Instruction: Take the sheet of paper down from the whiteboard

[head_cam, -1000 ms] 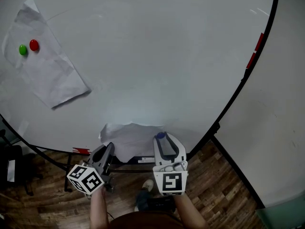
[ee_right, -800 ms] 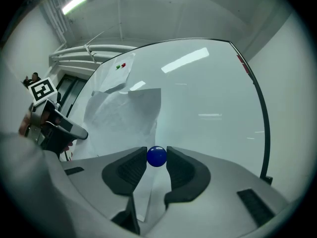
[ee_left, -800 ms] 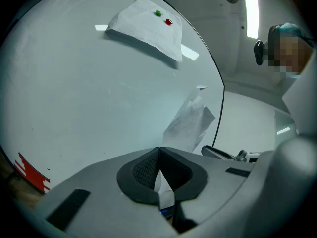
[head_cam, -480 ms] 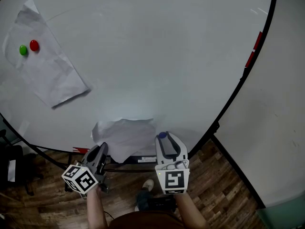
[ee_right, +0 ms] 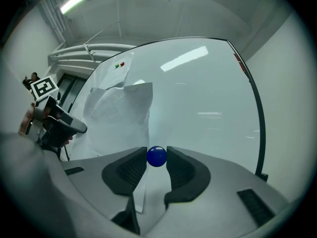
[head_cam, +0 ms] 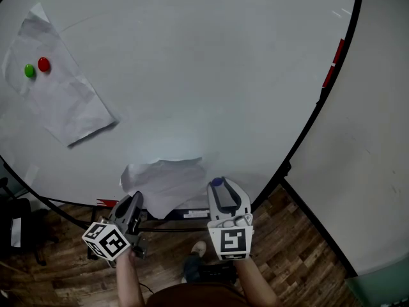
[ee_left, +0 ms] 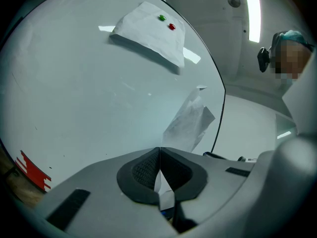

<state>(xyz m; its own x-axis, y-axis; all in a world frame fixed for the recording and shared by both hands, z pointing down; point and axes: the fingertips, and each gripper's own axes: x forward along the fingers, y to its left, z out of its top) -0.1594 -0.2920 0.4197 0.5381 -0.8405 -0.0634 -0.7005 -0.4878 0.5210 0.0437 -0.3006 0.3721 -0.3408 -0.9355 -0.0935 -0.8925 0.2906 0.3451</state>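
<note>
A crumpled white sheet of paper (head_cam: pixel 165 183) hangs in front of the lower part of the whiteboard (head_cam: pixel 204 75). My left gripper (head_cam: pixel 136 201) is shut on the sheet's lower left edge. In the left gripper view the paper (ee_left: pixel 190 123) rises from between the closed pads of the left gripper (ee_left: pixel 159 155). My right gripper (head_cam: pixel 217 185), just right of the sheet, is shut on a round blue magnet (head_cam: pixel 216 182). In the right gripper view the blue magnet (ee_right: pixel 157 156) sits between the pads of the right gripper (ee_right: pixel 157 158), with the sheet (ee_right: pixel 121 118) to its left.
A second sheet (head_cam: pixel 57 88) stays on the board at the upper left under a green magnet (head_cam: pixel 29 71) and a red magnet (head_cam: pixel 43 64). The board's black frame (head_cam: pixel 319 117) curves down the right, beside a white wall (head_cam: pixel 370 139). Wooden floor (head_cam: pixel 294 248) lies below.
My left gripper and the sheet in it have shifted a little to the left, away from the right gripper. The right gripper with the blue magnet has stayed put.
</note>
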